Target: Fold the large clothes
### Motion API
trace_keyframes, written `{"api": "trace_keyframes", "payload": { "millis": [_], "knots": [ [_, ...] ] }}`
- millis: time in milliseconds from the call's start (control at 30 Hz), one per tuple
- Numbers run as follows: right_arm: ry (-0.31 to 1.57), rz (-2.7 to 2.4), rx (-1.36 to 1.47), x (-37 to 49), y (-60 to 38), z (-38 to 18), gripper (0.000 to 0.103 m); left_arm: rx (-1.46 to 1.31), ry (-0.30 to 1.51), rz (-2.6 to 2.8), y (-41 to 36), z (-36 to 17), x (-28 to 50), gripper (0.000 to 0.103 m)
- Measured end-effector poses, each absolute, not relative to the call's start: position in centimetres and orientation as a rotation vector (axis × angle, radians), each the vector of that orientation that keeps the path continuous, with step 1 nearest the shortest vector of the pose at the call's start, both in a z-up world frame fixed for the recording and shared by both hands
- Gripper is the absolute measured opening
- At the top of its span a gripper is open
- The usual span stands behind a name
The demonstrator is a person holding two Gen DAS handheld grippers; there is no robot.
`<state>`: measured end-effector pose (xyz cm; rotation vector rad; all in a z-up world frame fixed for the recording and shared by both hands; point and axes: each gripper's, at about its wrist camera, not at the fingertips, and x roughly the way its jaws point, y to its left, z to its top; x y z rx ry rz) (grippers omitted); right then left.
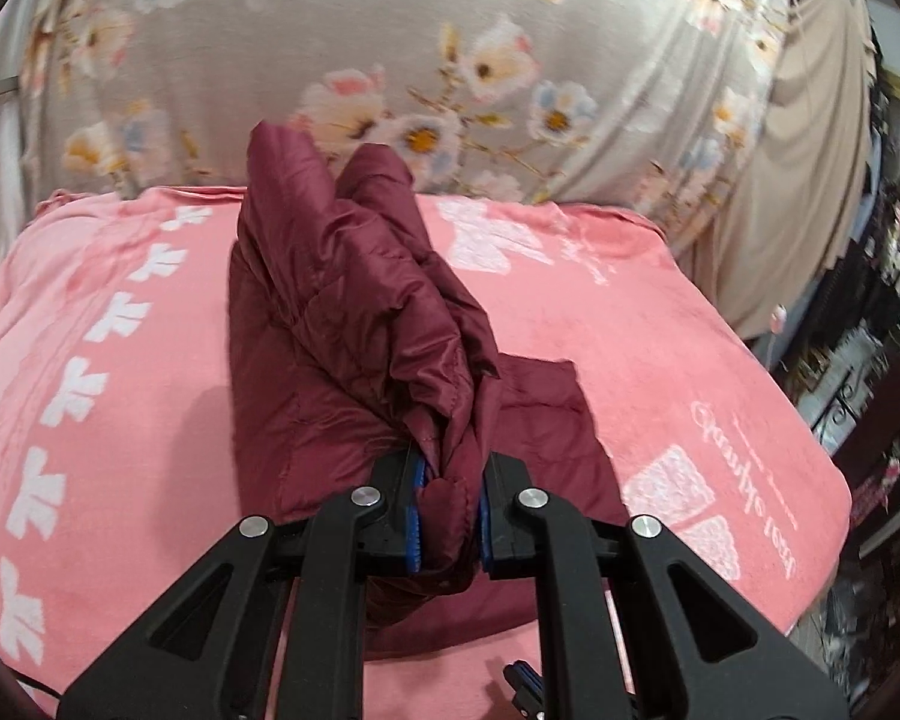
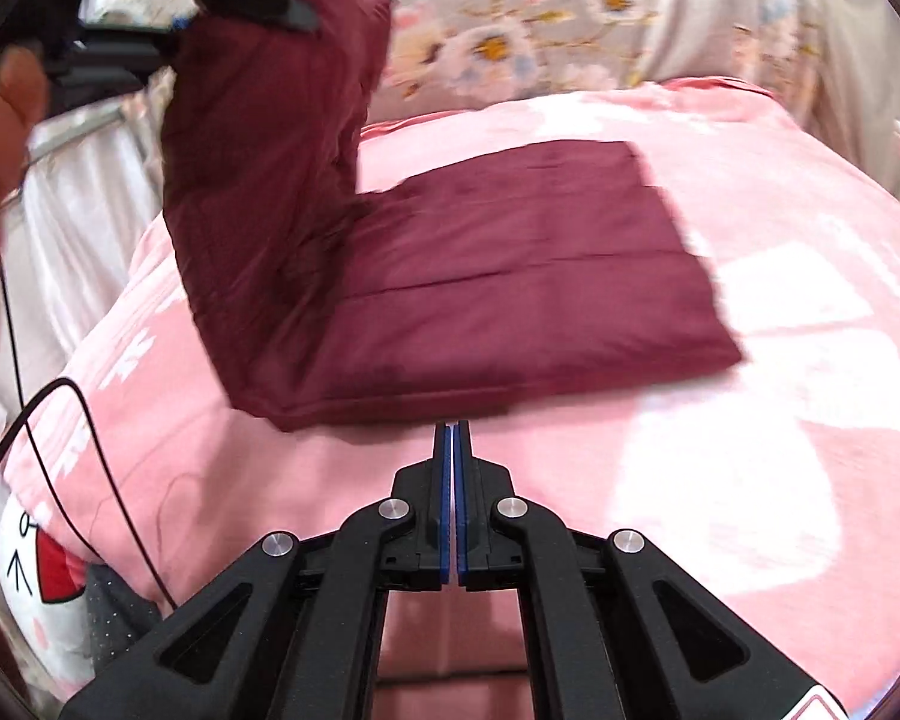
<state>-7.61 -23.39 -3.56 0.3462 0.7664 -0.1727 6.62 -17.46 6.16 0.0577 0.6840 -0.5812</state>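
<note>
Gripping a bunched edge of the maroon jacket (image 1: 354, 300) between its jaws, our left gripper (image 1: 448, 516) lifts that flap off the pink blanket (image 1: 660, 348) on the bed. In the right view the raised flap stands at the left while the rest of the jacket lies flat and folded mid-blanket. Our right gripper (image 2: 452, 504) hovers just near of the jacket's near edge, jaws pressed together on nothing. A floral sheet (image 1: 390, 30) lies at the far side.
</note>
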Motion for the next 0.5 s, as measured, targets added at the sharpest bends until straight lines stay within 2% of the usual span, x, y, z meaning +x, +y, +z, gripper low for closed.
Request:
{"api": "trace_keyframes", "payload": {
  "millis": [400, 500],
  "knots": [
    [0.771, -0.282, 0.324, -11.6, -27.0, -2.8, 0.001, 0.212, 0.899, -0.661, -29.0, -3.4, 6.6, 0.011],
    [0.76, -0.299, 0.332, -12.0, -27.8, -2.4, 0.004, 0.26, 0.928, -0.654, -30.5, -5.7, 6.4, 0.012]
  ]
}}
